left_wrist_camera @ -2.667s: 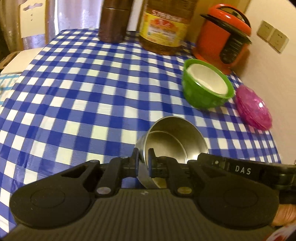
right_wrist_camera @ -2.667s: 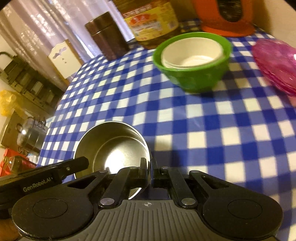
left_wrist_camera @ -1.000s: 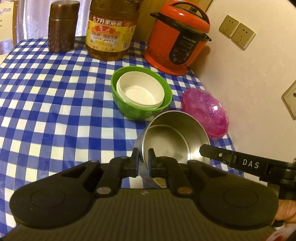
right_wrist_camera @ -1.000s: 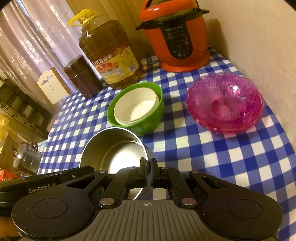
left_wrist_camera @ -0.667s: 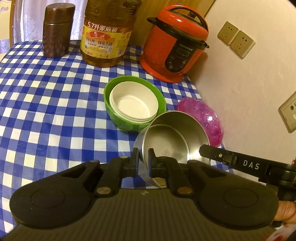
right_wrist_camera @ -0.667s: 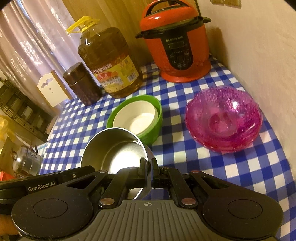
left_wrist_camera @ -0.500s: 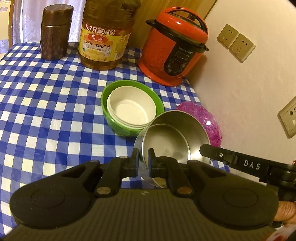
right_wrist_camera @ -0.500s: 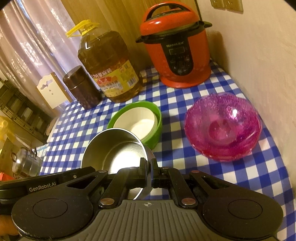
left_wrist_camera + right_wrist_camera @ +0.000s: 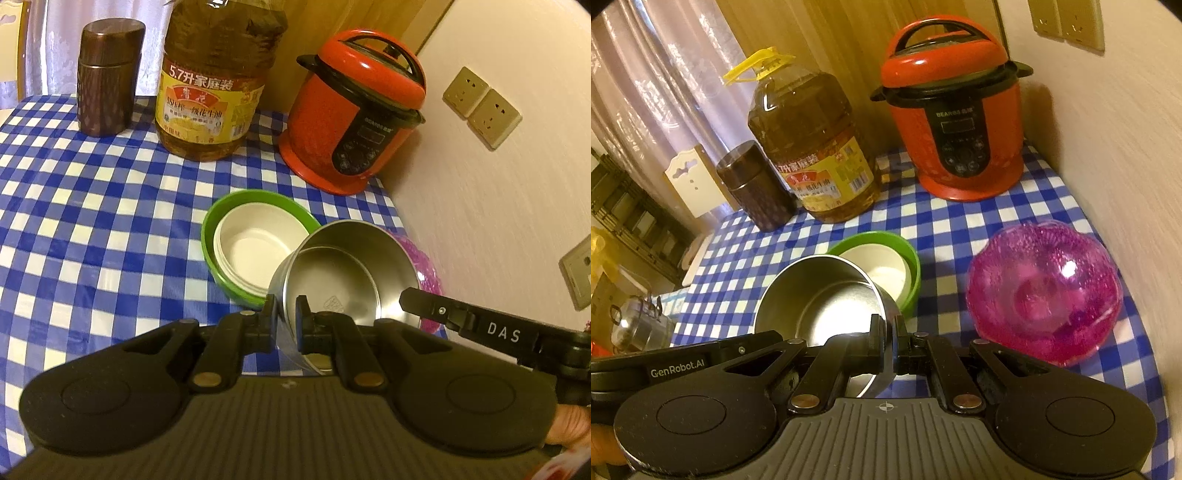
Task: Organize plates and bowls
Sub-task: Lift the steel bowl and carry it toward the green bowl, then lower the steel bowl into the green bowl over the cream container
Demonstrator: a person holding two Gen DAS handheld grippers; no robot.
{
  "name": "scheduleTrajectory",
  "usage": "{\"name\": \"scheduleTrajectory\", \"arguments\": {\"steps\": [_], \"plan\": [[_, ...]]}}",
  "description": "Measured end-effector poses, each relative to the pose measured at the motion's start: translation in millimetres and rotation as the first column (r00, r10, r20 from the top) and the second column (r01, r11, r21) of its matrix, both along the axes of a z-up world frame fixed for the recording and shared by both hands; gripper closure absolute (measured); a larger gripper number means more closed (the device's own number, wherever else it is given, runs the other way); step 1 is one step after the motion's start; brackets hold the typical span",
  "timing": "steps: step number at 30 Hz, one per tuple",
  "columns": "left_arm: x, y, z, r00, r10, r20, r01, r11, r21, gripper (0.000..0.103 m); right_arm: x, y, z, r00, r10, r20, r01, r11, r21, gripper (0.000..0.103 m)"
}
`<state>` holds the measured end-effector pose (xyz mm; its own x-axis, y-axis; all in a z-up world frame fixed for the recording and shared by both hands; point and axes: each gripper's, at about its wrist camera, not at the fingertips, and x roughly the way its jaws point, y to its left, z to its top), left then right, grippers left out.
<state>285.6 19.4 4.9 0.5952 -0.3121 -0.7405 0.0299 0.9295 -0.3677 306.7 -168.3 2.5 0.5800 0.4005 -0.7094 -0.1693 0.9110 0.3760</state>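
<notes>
1. here, a steel bowl is held up off the tablecloth, tilted, w/ its rim pinched on opposite sides by both grippers.
2. the left gripper is clamped on the bowl's near rim, one finger inside & one outside.
3. the right gripper is likewise clamped tight on the rim at the other side.
4. just behind the steel bowl, a green bowl is seen on the cloth w/ a white bowl nested in it.
5. pink glass bowls, stacked, are set to the right by the wall.
6. at the back, a red cooker, an oil jug & a brown canister are lined up.
</notes>
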Motion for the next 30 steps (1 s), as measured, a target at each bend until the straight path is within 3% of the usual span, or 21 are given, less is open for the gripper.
{"name": "scheduleTrajectory", "arguments": {"steps": [16,30], "plan": [[48,10,-3,1.0,0.011,-0.001,-0.011,1.0,0.003,0.095,52,11,-2,1.0,0.014,0.003,-0.014,1.0,-0.007,0.099],[80,22,-25,0.999,0.027,-0.039,-0.026,0.999,0.02,0.095,88,23,-24,0.999,0.026,-0.029,-0.026,0.999,-0.018,0.099]]}}
